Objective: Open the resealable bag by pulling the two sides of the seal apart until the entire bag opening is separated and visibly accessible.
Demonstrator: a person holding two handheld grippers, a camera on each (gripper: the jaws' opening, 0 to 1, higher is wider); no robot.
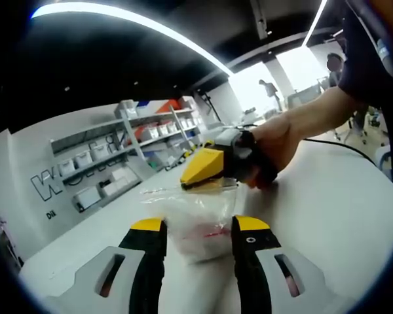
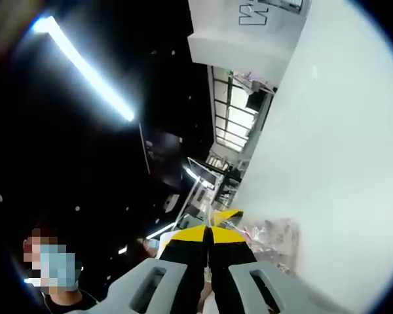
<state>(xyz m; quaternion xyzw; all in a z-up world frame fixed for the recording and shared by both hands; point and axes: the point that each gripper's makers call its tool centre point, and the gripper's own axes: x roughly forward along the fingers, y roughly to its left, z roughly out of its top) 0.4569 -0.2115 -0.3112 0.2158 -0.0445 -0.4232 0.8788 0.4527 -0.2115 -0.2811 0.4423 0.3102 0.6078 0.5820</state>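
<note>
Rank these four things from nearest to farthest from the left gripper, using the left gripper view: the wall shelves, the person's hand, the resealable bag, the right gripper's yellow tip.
1. Resealable bag: between the left gripper's jaws, on the table.
2. Right gripper's yellow tip: just beyond, at the bag's top edge.
3. Person's hand: behind that tip, to the right.
4. Wall shelves: far back, on the left.

Left gripper view: low over table, level, facing shelves, bag close ahead. Right gripper view: rolled sideways, table at right, close. Shared: bag, table.
</note>
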